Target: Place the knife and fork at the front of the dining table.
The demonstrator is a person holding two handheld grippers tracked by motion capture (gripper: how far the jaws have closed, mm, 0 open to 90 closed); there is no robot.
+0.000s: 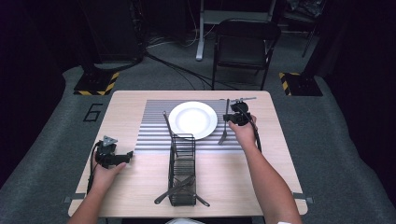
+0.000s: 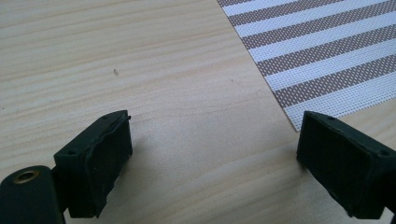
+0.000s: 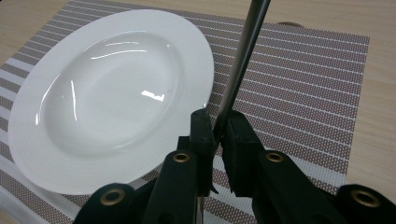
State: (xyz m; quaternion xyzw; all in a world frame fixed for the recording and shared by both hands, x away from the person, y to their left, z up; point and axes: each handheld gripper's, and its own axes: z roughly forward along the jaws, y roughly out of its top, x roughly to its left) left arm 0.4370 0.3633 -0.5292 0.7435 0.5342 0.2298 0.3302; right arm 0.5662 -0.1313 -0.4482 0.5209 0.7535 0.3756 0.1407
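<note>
- The right gripper [image 3: 218, 133] pinches a slim metal utensil handle [image 3: 238, 65] between its black jaws; the rod is smooth, grey and rounded, and it runs up and away from the jaws just beside the plate's rim.
- In the high view the same utensil reads as a fork [image 1: 224, 126] lying lengthwise on the right part of the mat, to the right of the plate, with the right gripper [image 1: 238, 115] on it.
- The plate [image 3: 107, 98] is white, glossy and round, with a broad flat rim and a shallow bowl that catches light glints.
- It sits on a woven placemat [image 3: 299, 79] of fine mesh texture, banded in brown and pale stripes, rectangular with a sharp corner.
- The bench [image 1: 261, 177] has a light wood-grain top, matte and smooth.
- A black wire caddy [image 1: 182, 170] of thin square grid stands in front of the plate; dark utensils lie crossed at its near end and one long handle leans out of its far end.
- The left gripper [image 2: 212, 154] has its jaws spread wide with nothing between them, its blocky black pads just above the bare wood beside the mat's corner.
- In the high view the left gripper [image 1: 112, 156] is near the bench's left edge, well apart from the caddy.
</note>
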